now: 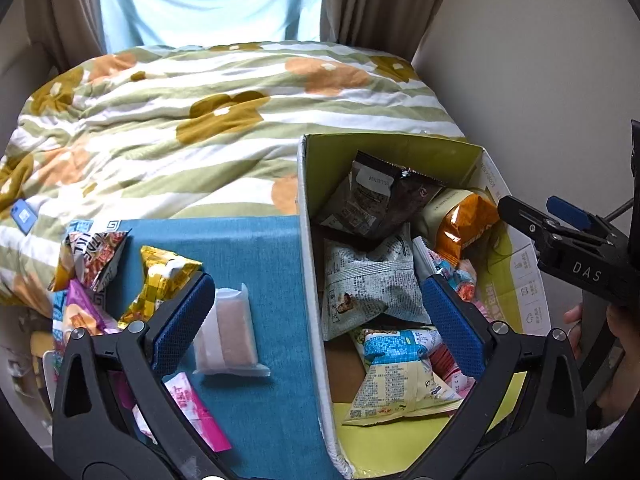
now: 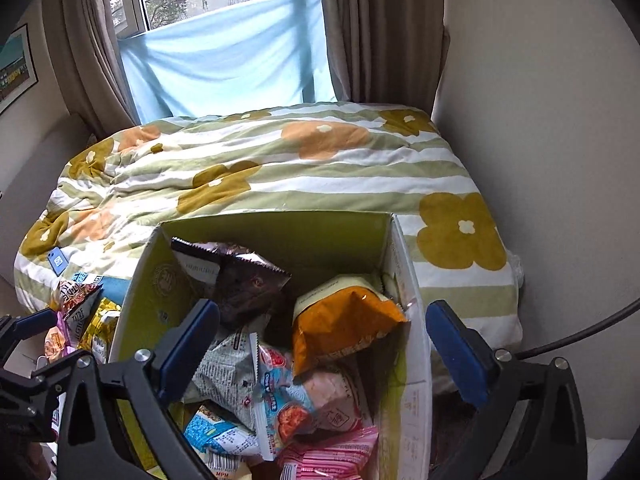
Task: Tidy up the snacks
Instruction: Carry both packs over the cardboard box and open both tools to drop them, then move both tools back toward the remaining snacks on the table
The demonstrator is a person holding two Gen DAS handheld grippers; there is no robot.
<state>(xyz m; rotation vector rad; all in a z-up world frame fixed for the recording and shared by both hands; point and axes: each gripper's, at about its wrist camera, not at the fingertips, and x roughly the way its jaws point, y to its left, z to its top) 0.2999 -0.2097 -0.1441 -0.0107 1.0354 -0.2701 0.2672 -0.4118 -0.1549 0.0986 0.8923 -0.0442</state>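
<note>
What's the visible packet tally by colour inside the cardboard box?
Dark brown foil packet: 1
Orange foil packet: 1
Grey-white printed packet: 1
Blue-and-yellow packet: 1
Pale pink-and-blue packet: 1
Pink striped packet: 1
Total: 6

Right hand-held gripper [image 2: 320,350] with jaws spread wide and empty above an open cardboard box [image 2: 412,360], orange bag [image 2: 344,324] and dark packet [image 2: 244,284] among the snacks inside, flowered quilt [image 2: 280,168] on the bed, box at its near edge

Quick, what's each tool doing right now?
Left tool: open, holding nothing.
Right tool: open, holding nothing, over the snack box.
</note>
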